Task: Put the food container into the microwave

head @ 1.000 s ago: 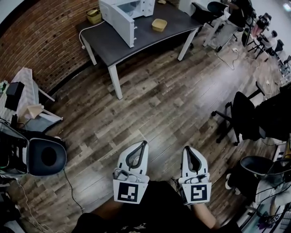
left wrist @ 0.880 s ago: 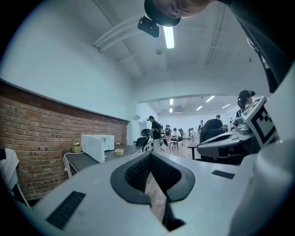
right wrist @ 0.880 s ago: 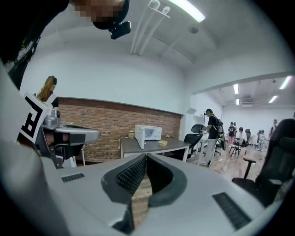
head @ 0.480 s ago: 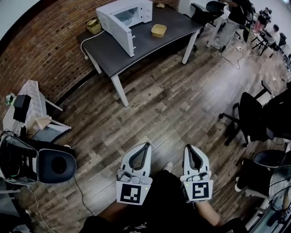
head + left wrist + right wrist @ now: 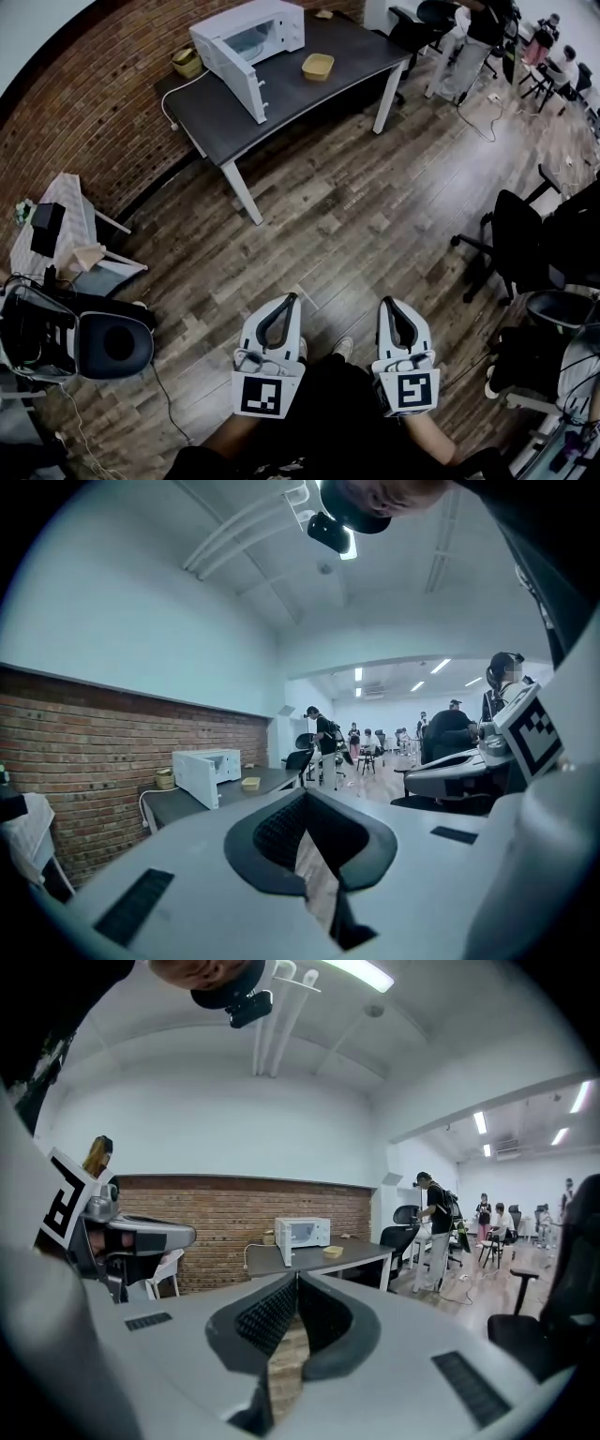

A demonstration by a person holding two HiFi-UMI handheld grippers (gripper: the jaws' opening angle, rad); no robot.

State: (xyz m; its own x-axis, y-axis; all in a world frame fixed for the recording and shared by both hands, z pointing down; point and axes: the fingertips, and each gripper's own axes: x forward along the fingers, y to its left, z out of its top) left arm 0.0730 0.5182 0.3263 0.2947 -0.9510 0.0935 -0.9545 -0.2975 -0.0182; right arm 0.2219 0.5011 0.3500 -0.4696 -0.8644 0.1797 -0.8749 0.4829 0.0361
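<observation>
A white microwave (image 5: 251,39) stands on a dark table (image 5: 281,98) far ahead, its door (image 5: 228,67) swung open. A yellow food container (image 5: 317,66) sits on the table to the right of it. Both appear small in the left gripper view, microwave (image 5: 208,772) and container (image 5: 250,783), and in the right gripper view, microwave (image 5: 302,1233) and container (image 5: 332,1252). My left gripper (image 5: 291,300) and right gripper (image 5: 389,304) hang side by side over the wood floor, far short of the table. Both are shut, tips touching, with nothing between them.
A small tan basket (image 5: 186,62) sits left of the microwave. A black stool (image 5: 114,343) and a cloth-covered stand (image 5: 58,225) are at my left. Office chairs (image 5: 511,239) stand at my right. People (image 5: 433,1232) stand beyond the table's right end.
The whole floor view has shifted as the person steps towards the table, carrying both grippers along. The jaws of both stay shut and empty.
</observation>
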